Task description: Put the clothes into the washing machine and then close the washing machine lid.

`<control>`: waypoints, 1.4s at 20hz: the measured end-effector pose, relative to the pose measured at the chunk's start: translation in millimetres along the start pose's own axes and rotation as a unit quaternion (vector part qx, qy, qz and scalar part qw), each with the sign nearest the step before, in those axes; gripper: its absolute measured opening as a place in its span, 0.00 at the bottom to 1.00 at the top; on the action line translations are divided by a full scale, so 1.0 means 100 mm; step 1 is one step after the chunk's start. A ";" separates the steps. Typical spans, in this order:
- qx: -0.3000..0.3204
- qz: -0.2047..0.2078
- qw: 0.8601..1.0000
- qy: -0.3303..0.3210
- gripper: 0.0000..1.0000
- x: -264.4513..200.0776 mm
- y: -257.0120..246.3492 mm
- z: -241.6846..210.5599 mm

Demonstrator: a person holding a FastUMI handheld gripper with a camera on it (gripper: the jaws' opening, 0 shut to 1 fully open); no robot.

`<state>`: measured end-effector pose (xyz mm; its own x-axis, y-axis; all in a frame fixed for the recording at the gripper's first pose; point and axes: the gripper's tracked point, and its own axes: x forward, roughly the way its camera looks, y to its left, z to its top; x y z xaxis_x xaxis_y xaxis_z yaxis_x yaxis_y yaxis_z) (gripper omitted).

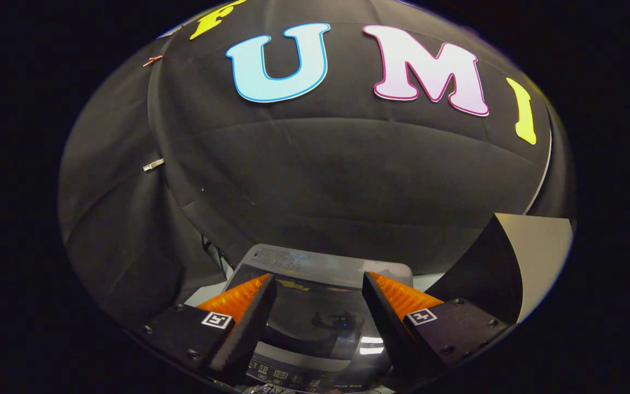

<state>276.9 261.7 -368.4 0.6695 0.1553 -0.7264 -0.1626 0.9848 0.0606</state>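
Gripper [319,284]: fingers standing apart, holding nothing; hovering above washing machine [320,328]; lid [326,312] lying shut w/ glossy window, control panel nearest.

My gripper [319,293] has two wedge-shaped fingers with ribbed inner pads [238,298], set on black blocks; each block carries a small square black-and-white marker and round screw heads.
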 end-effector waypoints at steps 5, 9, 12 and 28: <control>0.010 0.027 0.999 -0.017 0.99 -0.15 0.11 0.12; 0.003 0.034 0.999 -0.031 0.99 -0.37 0.15 0.18; 0.001 0.036 0.997 -0.062 0.99 -0.71 0.11 0.36; -0.030 -0.002 0.952 -0.305 0.98 -3.51 -0.87 0.97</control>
<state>126.4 129.5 -52.6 0.9635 0.1853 -0.1933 -0.1876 0.9822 0.0064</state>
